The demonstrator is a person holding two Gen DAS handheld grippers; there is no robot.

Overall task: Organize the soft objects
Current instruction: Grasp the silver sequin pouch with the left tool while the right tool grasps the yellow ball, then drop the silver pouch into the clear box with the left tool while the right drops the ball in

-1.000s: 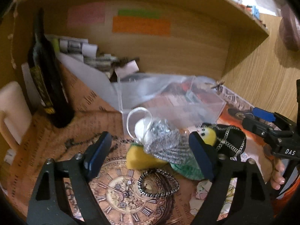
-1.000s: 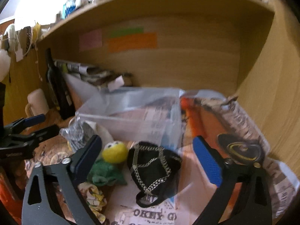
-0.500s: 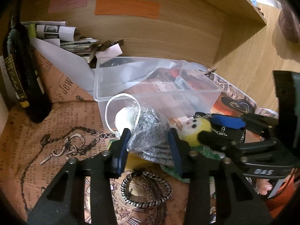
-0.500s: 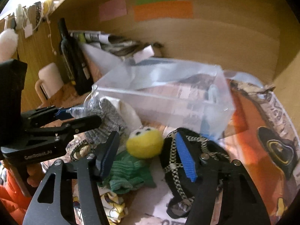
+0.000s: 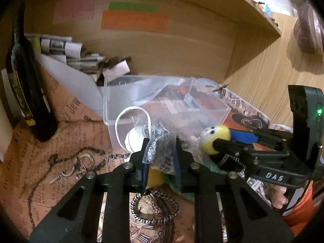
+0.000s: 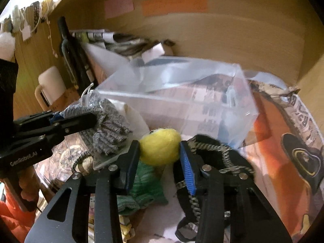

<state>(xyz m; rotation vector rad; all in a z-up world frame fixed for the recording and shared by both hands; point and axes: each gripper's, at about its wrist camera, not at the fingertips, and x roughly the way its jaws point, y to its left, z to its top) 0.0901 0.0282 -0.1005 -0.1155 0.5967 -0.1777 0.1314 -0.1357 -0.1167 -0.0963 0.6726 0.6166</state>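
My left gripper [image 5: 160,158] is shut on a grey knitted cloth in a clear plastic bag [image 5: 160,141]; the bagged cloth also shows in the right wrist view [image 6: 107,125]. My right gripper [image 6: 160,156] is shut on the yellow head of a soft toy [image 6: 160,145] with a green knitted body [image 6: 141,184]; the toy's head also shows in the left wrist view [image 5: 216,137]. Both sit just in front of a clear plastic box [image 6: 182,101], open on top. A black pouch with a chain strap [image 6: 210,147] lies right of the toy.
A dark bottle [image 5: 26,85] stands at the left and papers [image 5: 81,60] are stacked at the back of the wooden shelf niche. A chain bracelet [image 5: 154,206] lies near me. A cream mug [image 6: 50,85] stands at the left.
Both grippers moved forward and closed: the left on the bagged grey cloth, the right on the yellow toy head. The cloth and toy have lifted slightly.
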